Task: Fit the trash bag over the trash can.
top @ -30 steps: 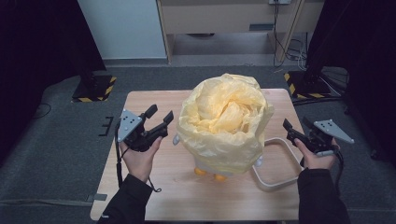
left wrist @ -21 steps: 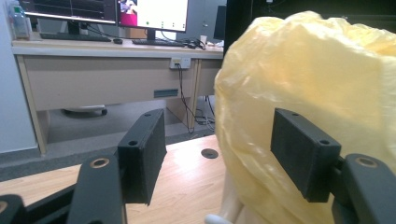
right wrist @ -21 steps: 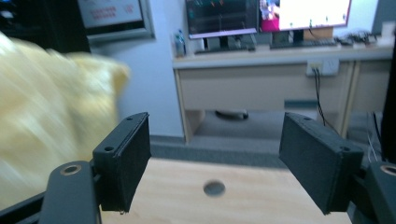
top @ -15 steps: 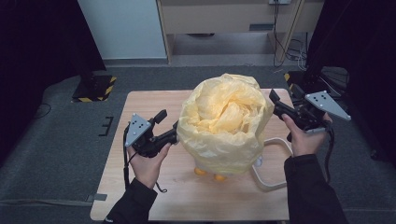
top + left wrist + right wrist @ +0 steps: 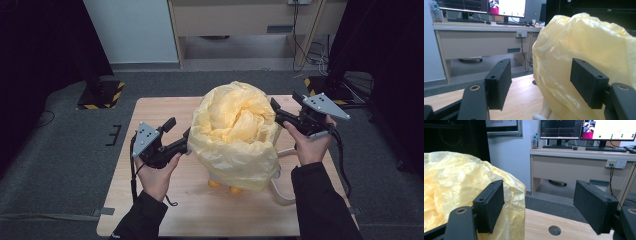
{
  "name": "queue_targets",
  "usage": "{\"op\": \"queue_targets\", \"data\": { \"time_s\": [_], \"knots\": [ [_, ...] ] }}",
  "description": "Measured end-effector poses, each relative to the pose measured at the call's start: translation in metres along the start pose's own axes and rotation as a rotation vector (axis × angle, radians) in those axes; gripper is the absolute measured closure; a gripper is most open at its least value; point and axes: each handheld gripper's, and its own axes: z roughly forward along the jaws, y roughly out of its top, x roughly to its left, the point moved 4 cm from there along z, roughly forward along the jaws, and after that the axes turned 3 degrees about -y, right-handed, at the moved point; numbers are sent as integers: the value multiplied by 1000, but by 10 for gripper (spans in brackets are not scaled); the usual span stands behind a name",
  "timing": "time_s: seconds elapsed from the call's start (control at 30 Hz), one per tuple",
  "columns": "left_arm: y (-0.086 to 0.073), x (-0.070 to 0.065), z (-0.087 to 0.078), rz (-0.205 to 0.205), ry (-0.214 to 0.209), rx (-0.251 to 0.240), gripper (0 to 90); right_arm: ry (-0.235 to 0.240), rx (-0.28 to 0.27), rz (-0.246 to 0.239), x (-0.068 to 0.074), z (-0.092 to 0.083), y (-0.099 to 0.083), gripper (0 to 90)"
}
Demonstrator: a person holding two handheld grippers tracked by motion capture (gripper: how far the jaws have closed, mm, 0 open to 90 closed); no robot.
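Left jaws: apart on the left gripper (image 5: 175, 135), and they have just been opening a little further; the far one lies against the bag's side without pinching any film, so nothing is held.
Right jaws: apart on the right gripper (image 5: 283, 111), bare between them, level with the bag's upper edge on the far side.
Why this stance: one gripper on each flank of the bag, both open, reads as readying to take the rim from two sides at once, likely to spread or pull the film down evenly.
Yellow plastic bag (image 5: 235, 135): stands mid-desk, puffed and crumpled, its mouth folded inward at the top; draped over something, which explains why it keeps its height.
Thing beneath: white frame (image 5: 280, 192) juts out at the bag's near right, and small orange feet (image 5: 222, 186) peek out below the hem; what they belong to cannot be told.
Desk (image 5: 150, 210): pale wood, a round cable hole (image 5: 554, 230) near its far edge.
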Motion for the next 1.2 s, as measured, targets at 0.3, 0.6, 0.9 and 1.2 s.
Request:
{"op": "queue_targets", "data": {
  "time_s": [0.3, 0.6, 0.9, 1.2],
  "knots": [
    [-3, -4, 3, 1, -14, 13, 321, 5, -41, 34, -6, -7, 15, 241],
    [-5, -5, 4, 0, -19, 18, 317, 27, -80, 33, -3, -13, 40, 225],
    [-6, -7, 6, -5, -27, 22, 316, 38, -100, 6, 7, -18, 56, 218],
    [-7, -6, 6, 1, -24, 27, 316, 82, -126, -3, 14, -24, 72, 218]
  ]
}}
